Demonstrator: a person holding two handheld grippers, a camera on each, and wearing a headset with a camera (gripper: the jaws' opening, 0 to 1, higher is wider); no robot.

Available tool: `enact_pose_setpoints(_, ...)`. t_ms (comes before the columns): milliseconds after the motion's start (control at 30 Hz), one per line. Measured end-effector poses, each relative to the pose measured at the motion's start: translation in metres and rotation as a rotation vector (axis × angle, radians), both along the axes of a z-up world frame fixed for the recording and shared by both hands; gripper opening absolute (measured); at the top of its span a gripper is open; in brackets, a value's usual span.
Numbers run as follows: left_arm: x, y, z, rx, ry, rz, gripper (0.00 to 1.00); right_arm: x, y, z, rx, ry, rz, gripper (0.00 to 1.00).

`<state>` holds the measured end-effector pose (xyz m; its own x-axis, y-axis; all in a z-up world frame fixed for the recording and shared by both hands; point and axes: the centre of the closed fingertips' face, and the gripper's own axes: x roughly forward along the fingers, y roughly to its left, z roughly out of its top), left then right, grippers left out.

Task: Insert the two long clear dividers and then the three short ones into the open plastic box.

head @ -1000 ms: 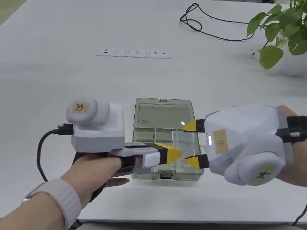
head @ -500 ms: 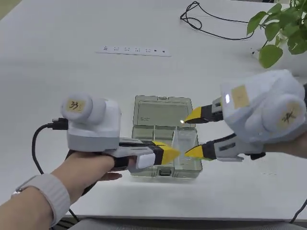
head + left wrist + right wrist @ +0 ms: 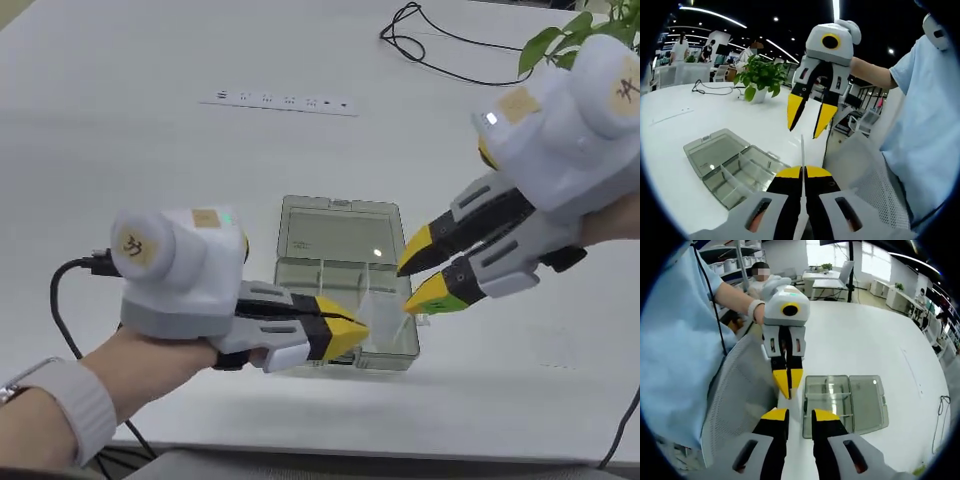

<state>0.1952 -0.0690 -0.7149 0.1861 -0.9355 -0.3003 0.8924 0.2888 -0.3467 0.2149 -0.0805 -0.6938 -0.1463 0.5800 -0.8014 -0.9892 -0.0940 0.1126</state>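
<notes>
The open clear plastic box [image 3: 342, 236] lies on the white table, lid flat at the far side, base near me with clear partitions standing in it; it also shows as the box [image 3: 715, 159] and the box [image 3: 867, 399]. My left gripper [image 3: 350, 328] hovers over the base's near left corner, shut on a thin clear divider [image 3: 802, 147] seen edge-on, sticking out past the tips of the left gripper [image 3: 802, 172]. My right gripper [image 3: 420, 270] hangs open above the box's right side, tips toward the left one, nothing between them. From the right gripper [image 3: 800, 415], the left gripper [image 3: 785, 382] points back.
A white power strip [image 3: 280, 102] lies beyond the box, a black cable [image 3: 440, 45] and a potted plant [image 3: 565, 35] at the far right. The table's front edge runs just below the box. A mesh chair [image 3: 735, 405] stands by the person.
The right gripper has lifted up and back to the right, away from the box, its jaws a little narrower. The left gripper stays low by the box, still shut on the divider.
</notes>
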Motion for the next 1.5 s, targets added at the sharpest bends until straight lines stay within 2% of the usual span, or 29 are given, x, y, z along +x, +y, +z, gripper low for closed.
enact_pose_setpoints(100,-0.004,0.000,-0.001,0.010,-0.018,-0.022,0.00,-0.006,0.005,-0.001,-0.015,0.022,0.036,0.14)
enact_pose_setpoints(267,-0.005,0.002,0.001,0.000,-0.022,-0.020,0.00,-0.013,0.007,-0.009,-0.060,0.051,0.083,0.12)
enact_pose_setpoints(567,-0.004,0.003,0.005,-0.021,-0.033,-0.025,0.00,-0.017,0.016,-0.010,-0.074,0.090,0.121,0.07)
enact_pose_setpoints(700,-0.004,0.004,0.004,-0.027,-0.036,-0.027,0.00,-0.020,0.016,-0.009,-0.089,0.131,0.122,0.03)
enact_pose_setpoints(767,-0.003,0.004,0.004,-0.025,-0.034,-0.029,0.00,-0.020,0.017,-0.008,-0.090,0.128,0.133,0.03)
enact_pose_setpoints(833,-0.002,0.004,0.002,-0.017,-0.024,-0.022,0.00,-0.020,0.018,-0.009,-0.120,0.110,0.122,0.03)
enact_pose_setpoints(867,-0.001,0.004,0.001,-0.013,-0.023,-0.020,0.00,-0.021,0.016,-0.010,-0.156,0.110,0.095,0.02)
enact_pose_setpoints(1000,-0.001,0.003,-0.006,0.024,-0.027,-0.035,0.00,-0.020,0.020,-0.013,-0.177,0.068,0.133,0.02)
enact_pose_setpoints(1200,0.000,0.004,-0.010,0.037,-0.031,-0.033,0.00,-0.021,0.020,-0.015,-0.205,0.083,0.117,0.02)
enact_pose_setpoints(1367,0.003,0.006,-0.013,0.058,-0.038,-0.021,0.00,-0.020,0.022,-0.017,-0.215,0.063,0.120,0.02)
enact_pose_setpoints(1500,0.005,0.008,-0.013,0.057,-0.040,-0.010,0.00,-0.018,0.024,-0.017,-0.211,0.058,0.118,0.02)
